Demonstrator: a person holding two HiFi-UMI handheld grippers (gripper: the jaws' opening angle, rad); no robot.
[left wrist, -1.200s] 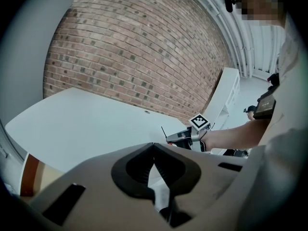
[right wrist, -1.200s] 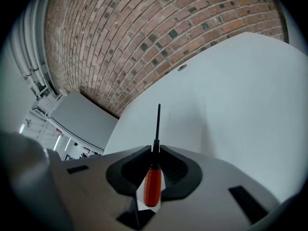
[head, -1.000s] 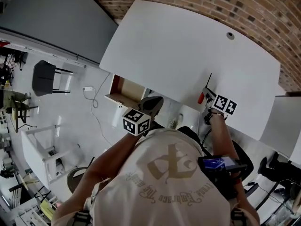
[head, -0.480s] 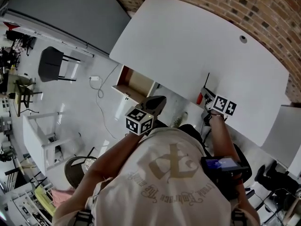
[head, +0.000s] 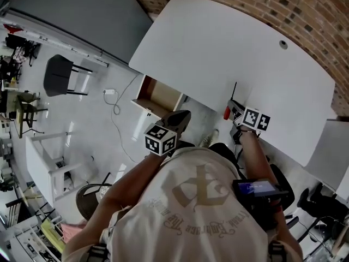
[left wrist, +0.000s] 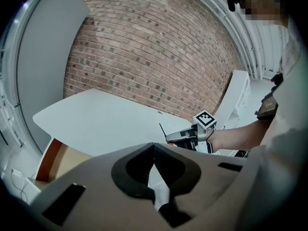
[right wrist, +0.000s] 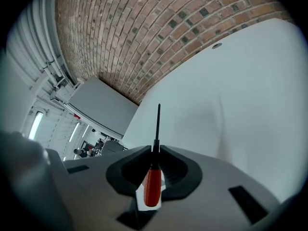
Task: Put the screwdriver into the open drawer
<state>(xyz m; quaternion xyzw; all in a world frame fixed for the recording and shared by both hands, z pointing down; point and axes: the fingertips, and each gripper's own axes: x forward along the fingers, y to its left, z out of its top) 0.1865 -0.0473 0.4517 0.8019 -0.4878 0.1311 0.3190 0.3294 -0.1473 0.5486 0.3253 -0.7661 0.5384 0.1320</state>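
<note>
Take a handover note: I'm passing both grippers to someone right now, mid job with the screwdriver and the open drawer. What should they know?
Right gripper: shut on the screwdriver, with the red handle between the jaws and the shaft pointing forward.
Left gripper: shut and empty, close to the drawer.
Drawer: open under the near edge of the white table, left of the right gripper in the head view.
Done: the screwdriver is grasped.
Left: carry it to the drawer, lower it in and release it.
</note>
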